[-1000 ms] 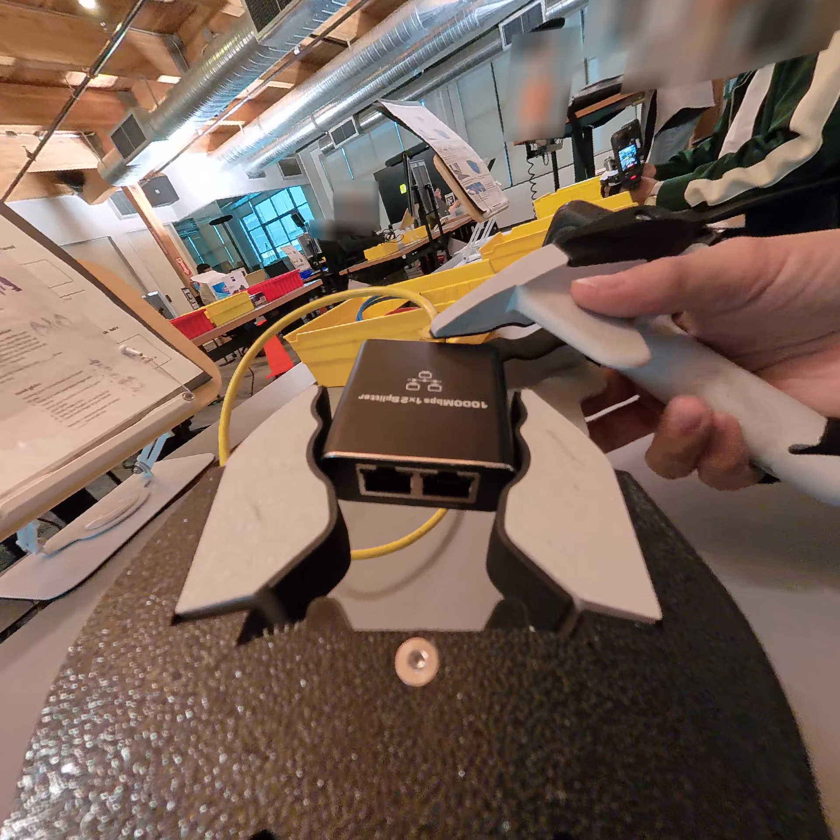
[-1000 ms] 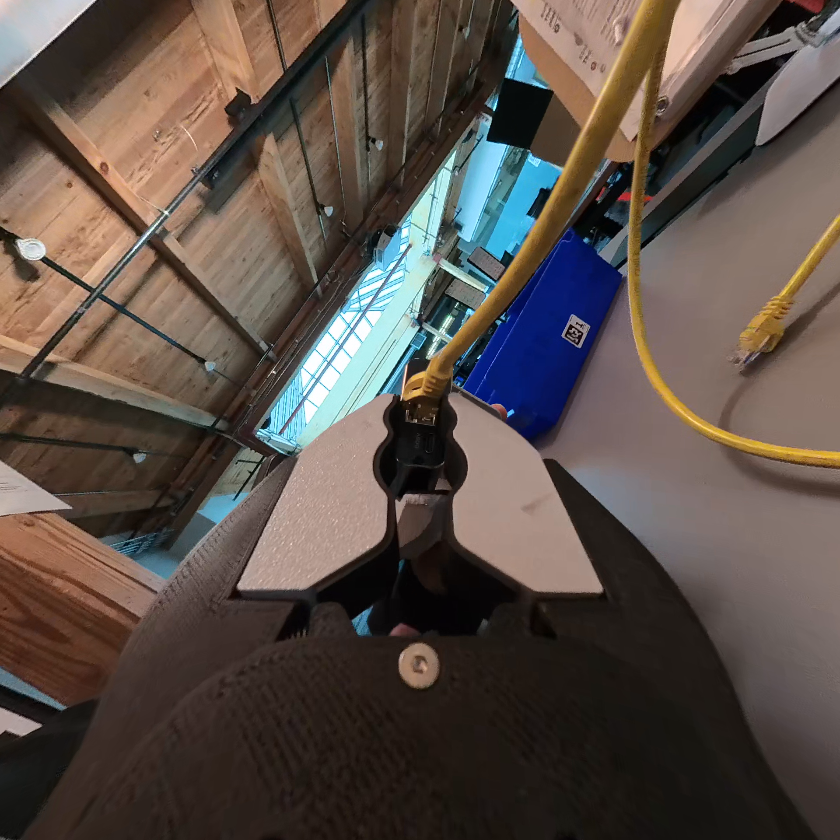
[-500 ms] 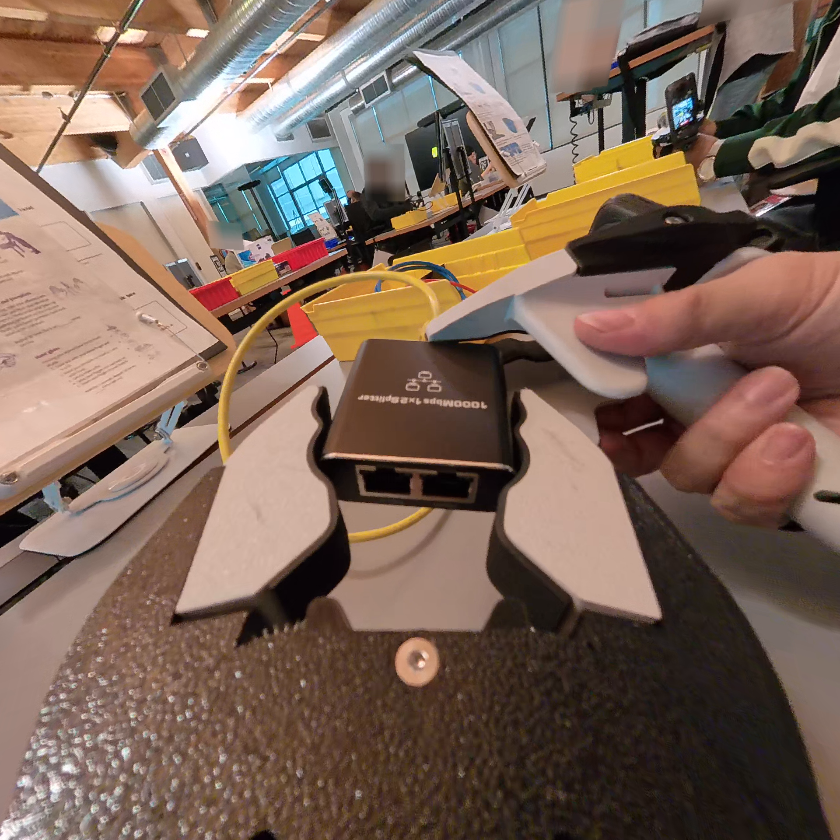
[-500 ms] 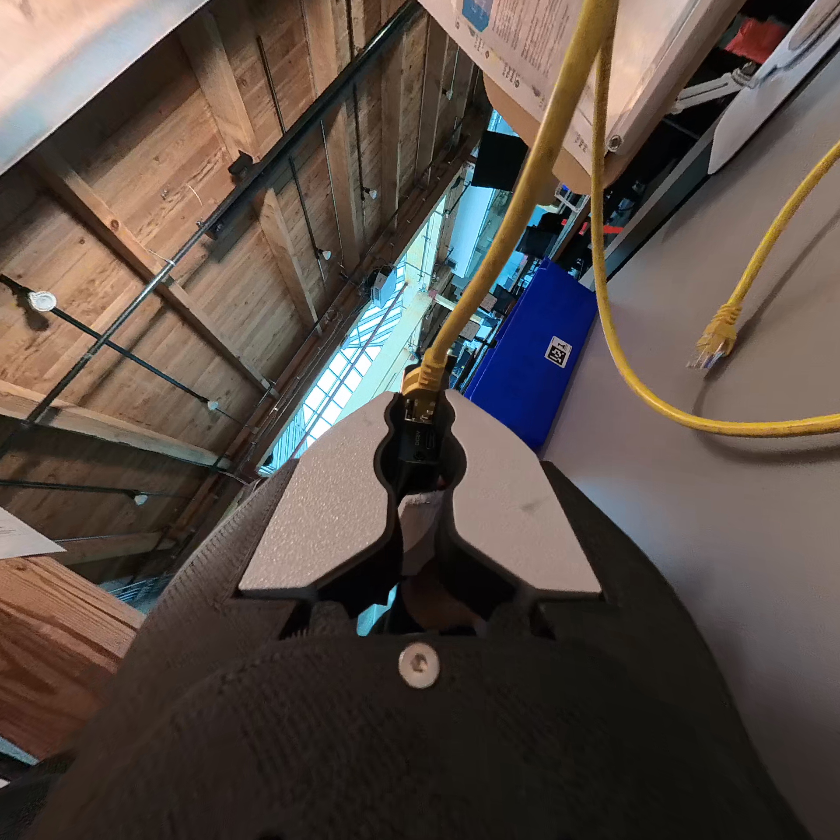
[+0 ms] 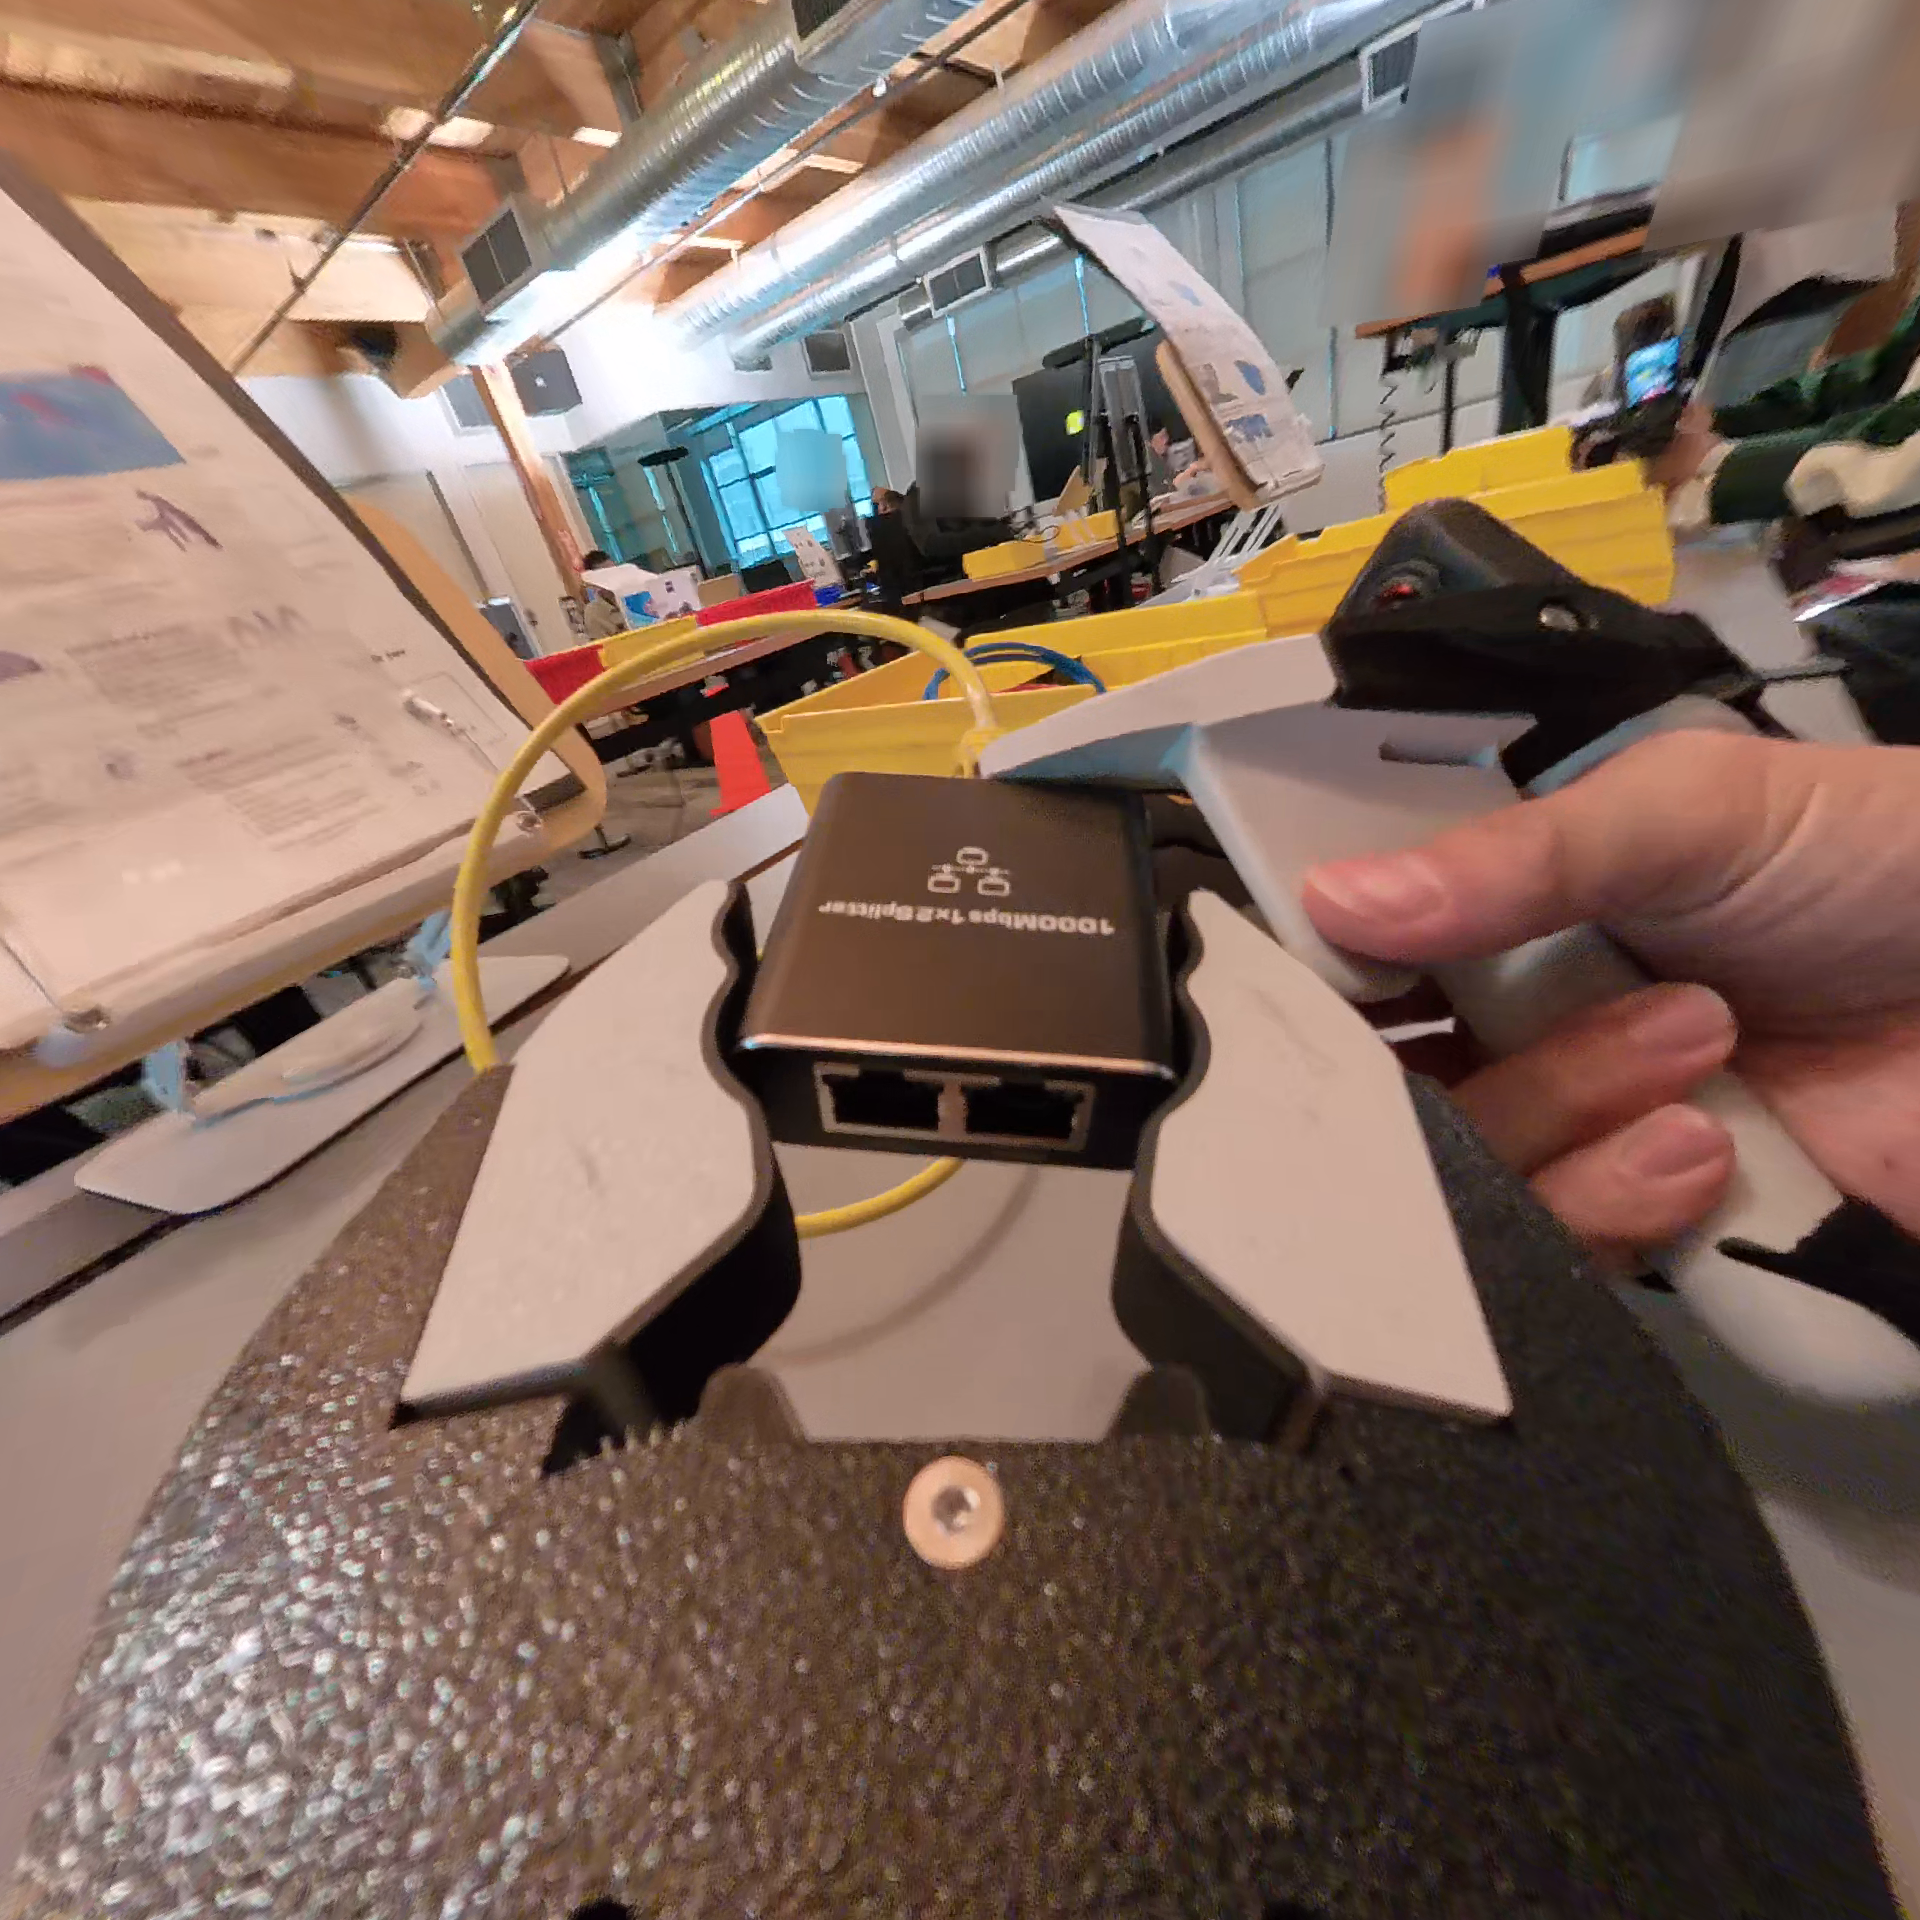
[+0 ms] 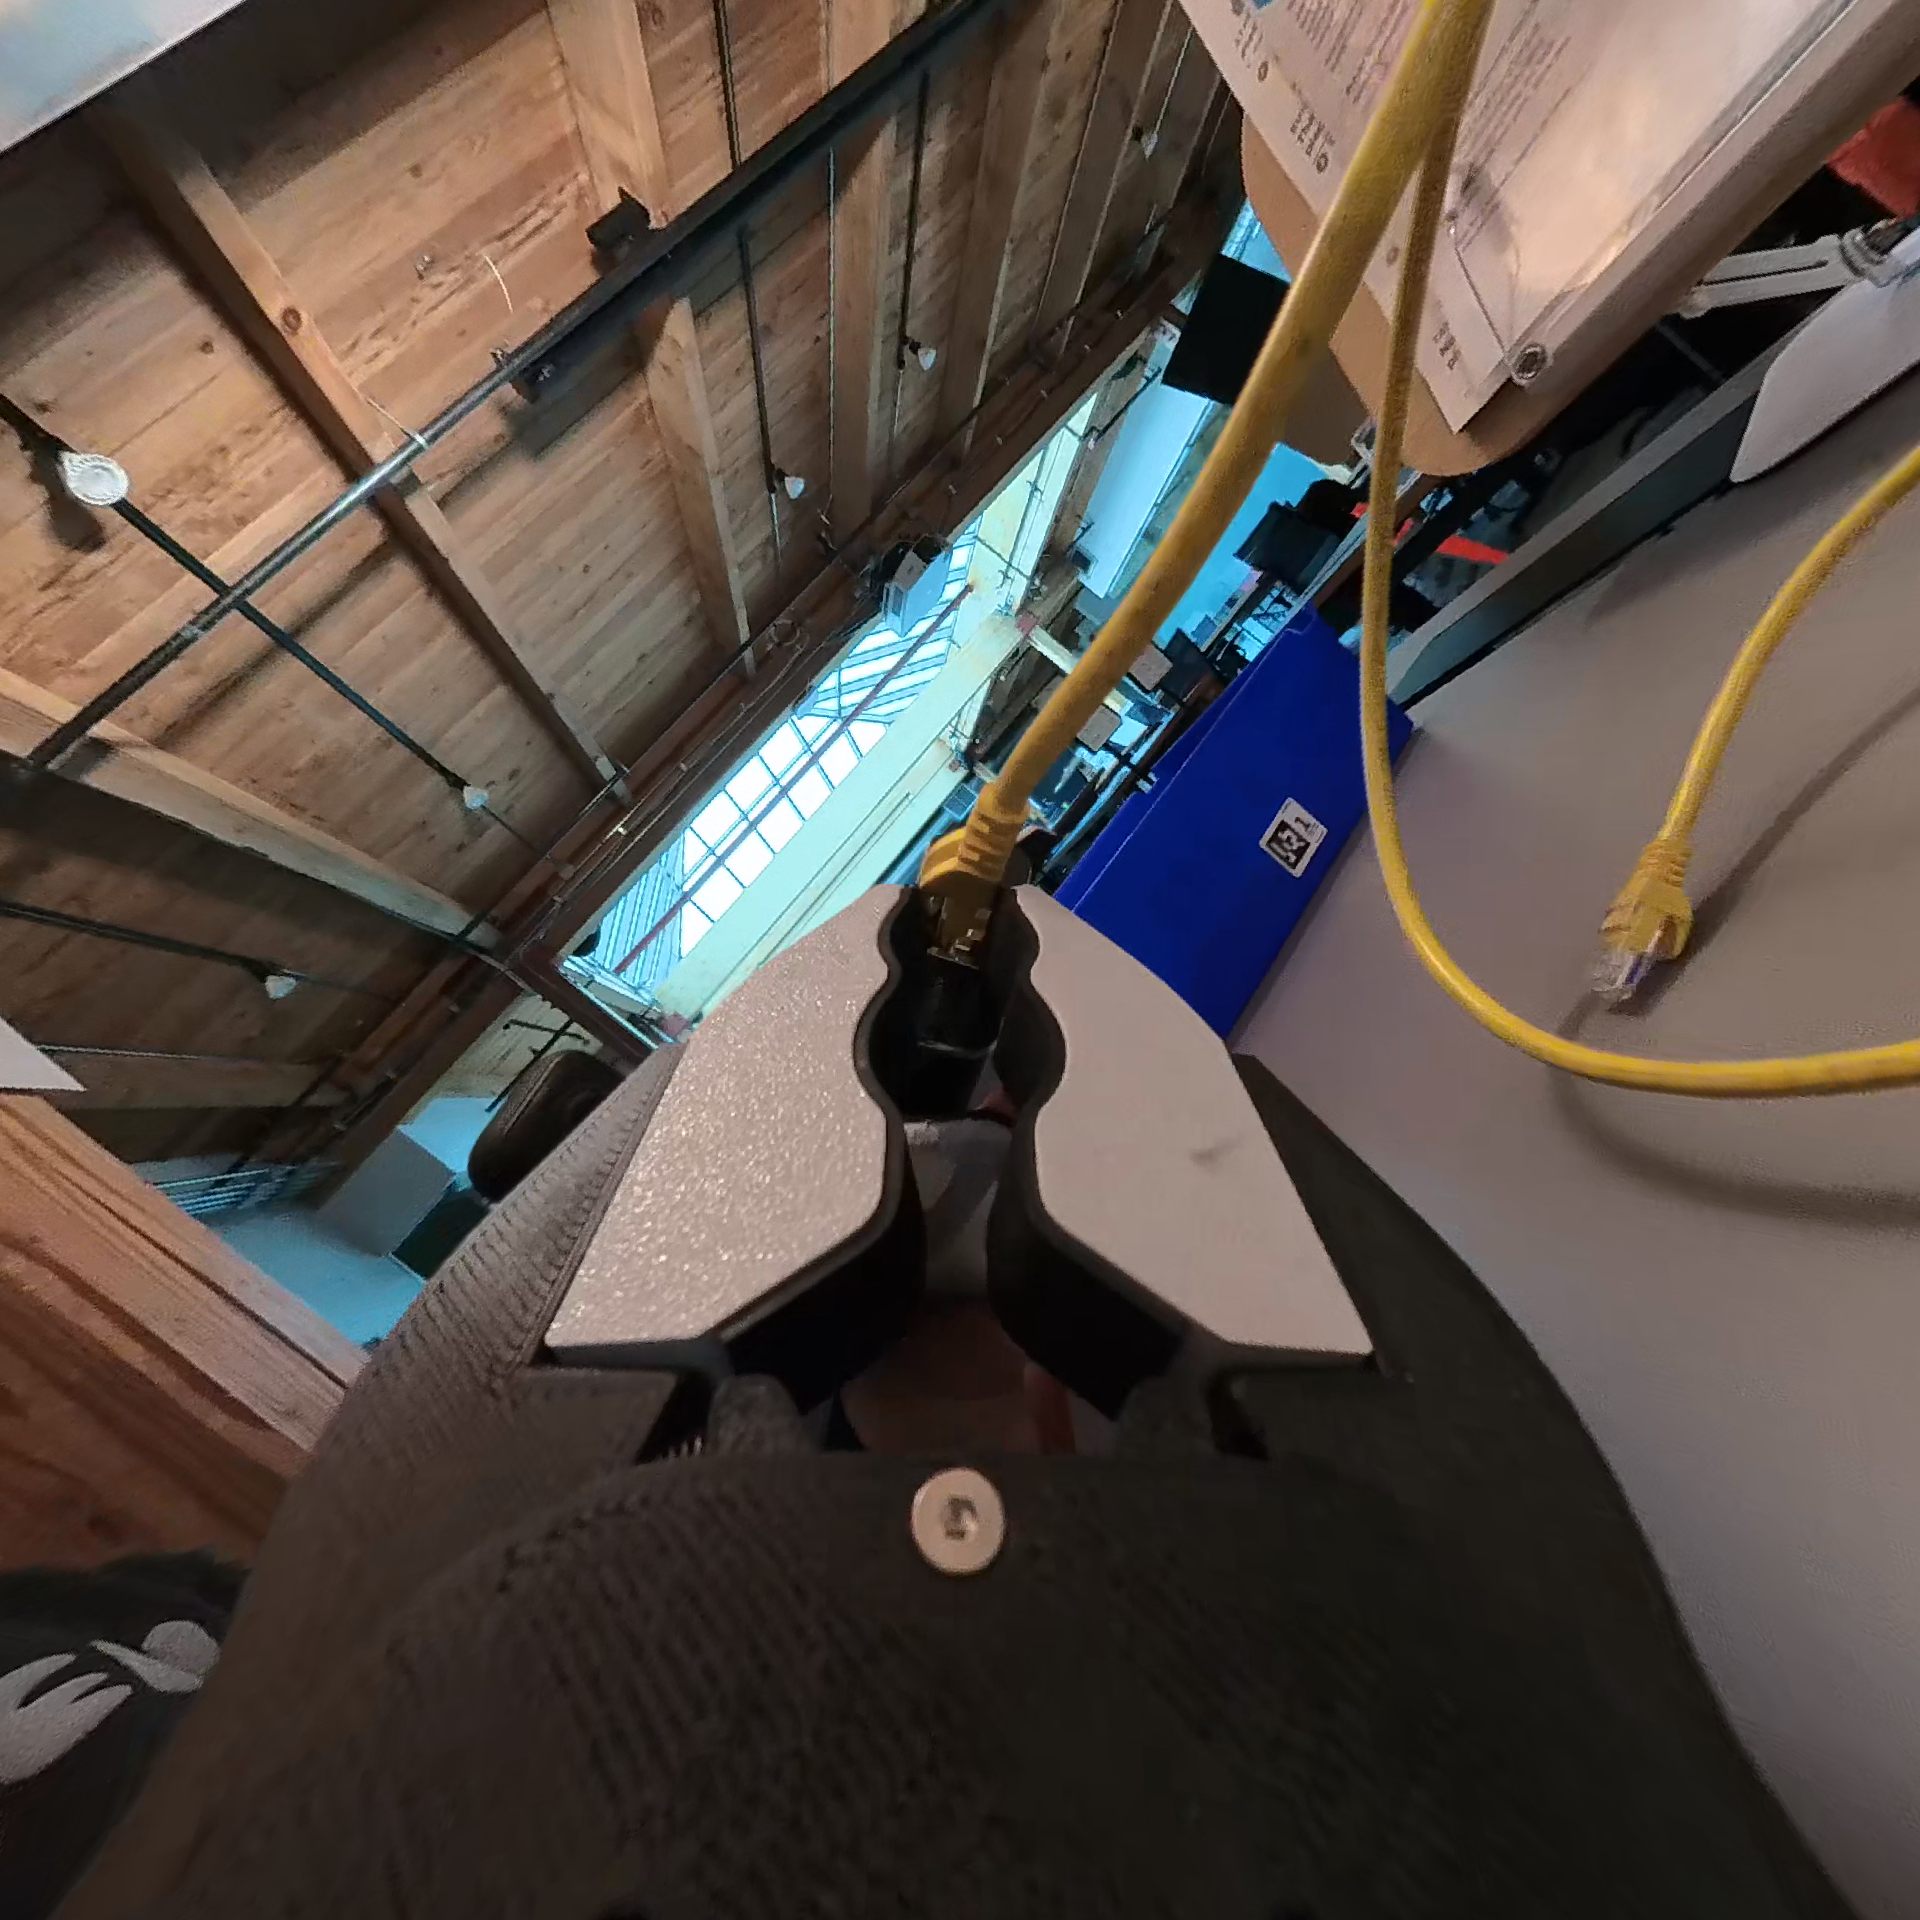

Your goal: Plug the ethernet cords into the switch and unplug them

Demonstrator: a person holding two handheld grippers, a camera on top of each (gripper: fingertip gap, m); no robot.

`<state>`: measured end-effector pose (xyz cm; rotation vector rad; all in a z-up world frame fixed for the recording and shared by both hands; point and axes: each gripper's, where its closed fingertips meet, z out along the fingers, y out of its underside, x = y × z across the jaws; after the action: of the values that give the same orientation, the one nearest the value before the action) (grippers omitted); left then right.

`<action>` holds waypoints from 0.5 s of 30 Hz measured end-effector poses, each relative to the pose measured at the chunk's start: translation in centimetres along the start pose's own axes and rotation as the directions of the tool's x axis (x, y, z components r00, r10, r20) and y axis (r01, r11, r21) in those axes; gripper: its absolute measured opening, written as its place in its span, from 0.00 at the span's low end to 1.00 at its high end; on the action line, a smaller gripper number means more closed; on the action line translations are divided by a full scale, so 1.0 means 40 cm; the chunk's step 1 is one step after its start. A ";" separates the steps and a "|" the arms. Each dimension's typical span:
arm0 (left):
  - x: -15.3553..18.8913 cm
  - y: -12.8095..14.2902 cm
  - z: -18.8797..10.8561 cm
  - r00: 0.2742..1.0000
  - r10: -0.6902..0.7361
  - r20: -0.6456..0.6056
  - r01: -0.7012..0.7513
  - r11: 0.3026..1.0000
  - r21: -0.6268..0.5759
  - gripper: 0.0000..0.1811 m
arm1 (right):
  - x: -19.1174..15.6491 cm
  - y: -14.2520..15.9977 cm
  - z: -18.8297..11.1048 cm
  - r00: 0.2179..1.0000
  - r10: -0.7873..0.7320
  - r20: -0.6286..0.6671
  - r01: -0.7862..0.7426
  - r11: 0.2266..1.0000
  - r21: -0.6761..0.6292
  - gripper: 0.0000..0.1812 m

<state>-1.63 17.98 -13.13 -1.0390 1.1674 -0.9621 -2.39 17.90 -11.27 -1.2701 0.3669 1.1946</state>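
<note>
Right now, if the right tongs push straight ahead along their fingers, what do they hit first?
Likely nothing new: the right tongs are already shut on the yellow ethernet plug at the black switch. Pushing on would drive the plug further into the switch; depth beyond is unclear.

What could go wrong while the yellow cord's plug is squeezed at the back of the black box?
The right gripper pinches the yellow plug near its tip, so it could slip or tilt. The cord loops beside the left gripper and might snag. The black box could twist in the jaws if pushed.
</note>
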 end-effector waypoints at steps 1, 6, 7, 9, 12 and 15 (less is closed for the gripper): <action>-0.003 0.002 0.000 0.999 0.031 0.019 -0.031 0.999 -0.013 0.41 | -0.005 0.000 0.003 1.000 -0.006 0.015 0.006 1.000 -0.007 0.06; -0.016 0.002 -0.001 0.999 -0.003 0.040 0.004 1.000 -0.012 0.41 | 0.001 -0.001 0.018 0.998 -0.059 -0.015 0.058 0.997 -0.043 0.05; -0.019 0.006 -0.001 0.999 -0.008 0.043 0.009 1.000 -0.016 0.41 | 0.002 0.000 0.020 0.998 -0.056 -0.012 0.055 0.997 -0.045 0.05; -0.023 0.005 -0.003 0.999 0.007 0.052 -0.006 1.000 -0.019 0.41 | -0.005 0.000 0.024 0.998 -0.069 0.010 0.070 0.996 -0.048 0.06; -0.029 -0.006 -0.005 0.994 0.064 0.089 -0.063 0.998 -0.013 0.41 | -0.007 -0.002 0.027 0.998 -0.063 0.013 0.063 0.997 -0.050 0.07; -0.028 0.003 -0.005 0.999 -0.015 0.052 0.015 1.000 -0.006 0.41 | -0.004 -0.001 0.031 0.998 -0.069 0.010 0.070 0.996 -0.060 0.07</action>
<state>-1.99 19.08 -12.98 -1.0732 1.1221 -0.9384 -2.91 18.90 -10.72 -1.3196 0.2801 1.1590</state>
